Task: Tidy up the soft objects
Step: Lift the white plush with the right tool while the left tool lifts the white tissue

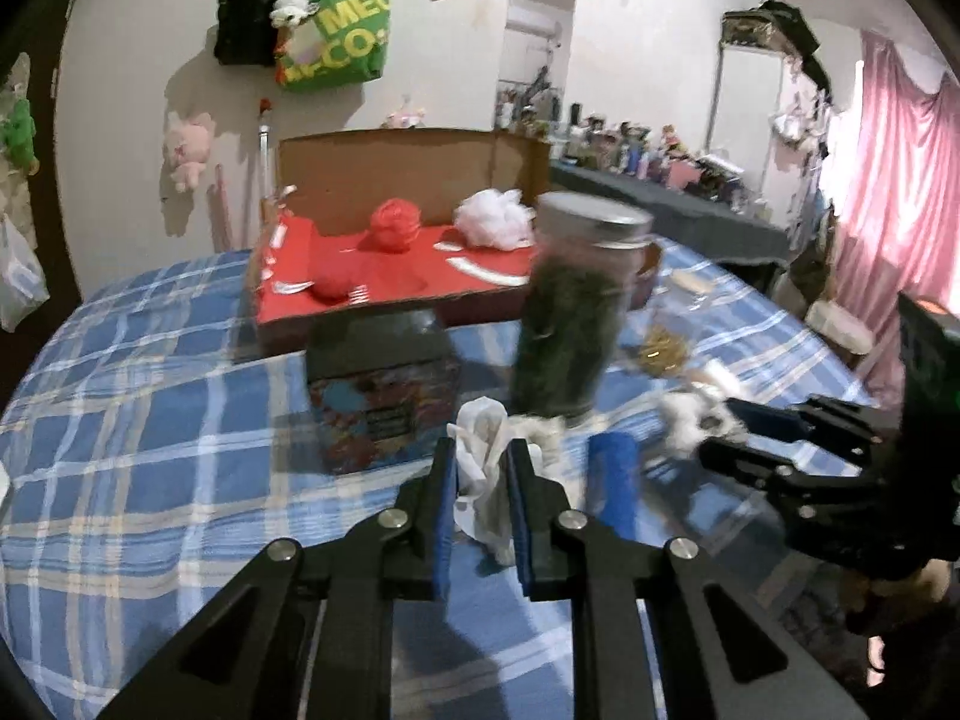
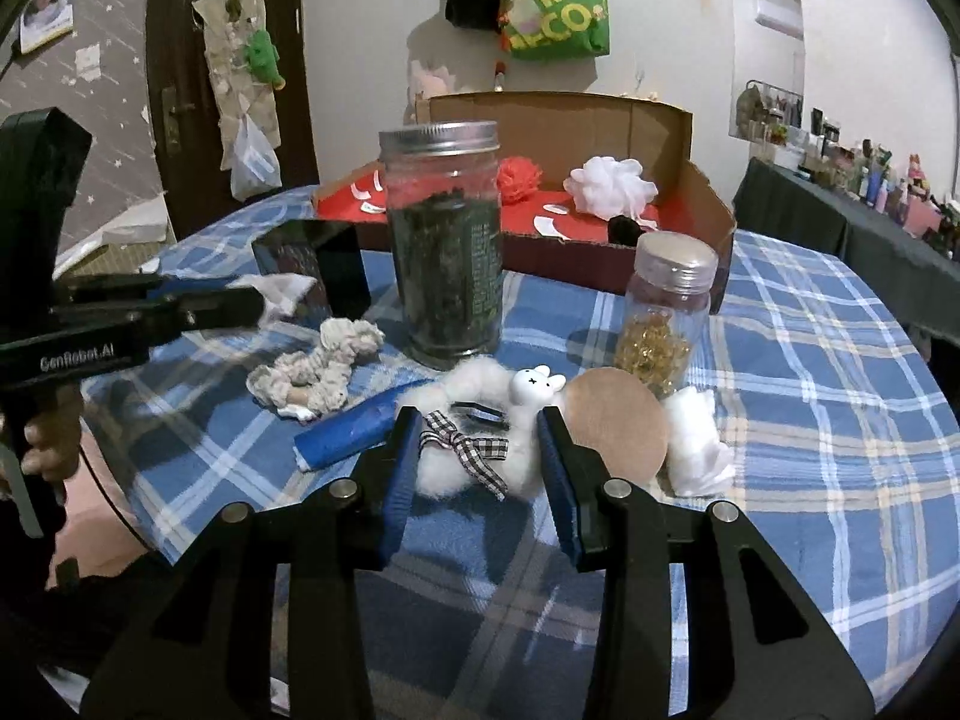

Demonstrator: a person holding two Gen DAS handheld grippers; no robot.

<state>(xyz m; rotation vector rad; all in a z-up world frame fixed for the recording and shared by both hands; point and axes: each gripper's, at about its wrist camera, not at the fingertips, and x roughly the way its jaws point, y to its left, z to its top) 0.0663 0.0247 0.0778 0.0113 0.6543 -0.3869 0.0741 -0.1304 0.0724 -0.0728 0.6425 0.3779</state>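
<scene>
Left tongs [image 1: 480, 468] clench white cloth [image 1: 480, 450]; right tongs [image 2: 480, 450] gape over checked tablecloth [image 2: 810, 420].

Glass jar [image 2: 443, 252] with metal lid, fluffy hair clip [image 2: 474, 426], checked cloth [image 2: 810, 396].

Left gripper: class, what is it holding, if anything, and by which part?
The left gripper is shut on a crumpled white cloth, pinched across its bunched middle, its top poking above the fingertips.
</scene>
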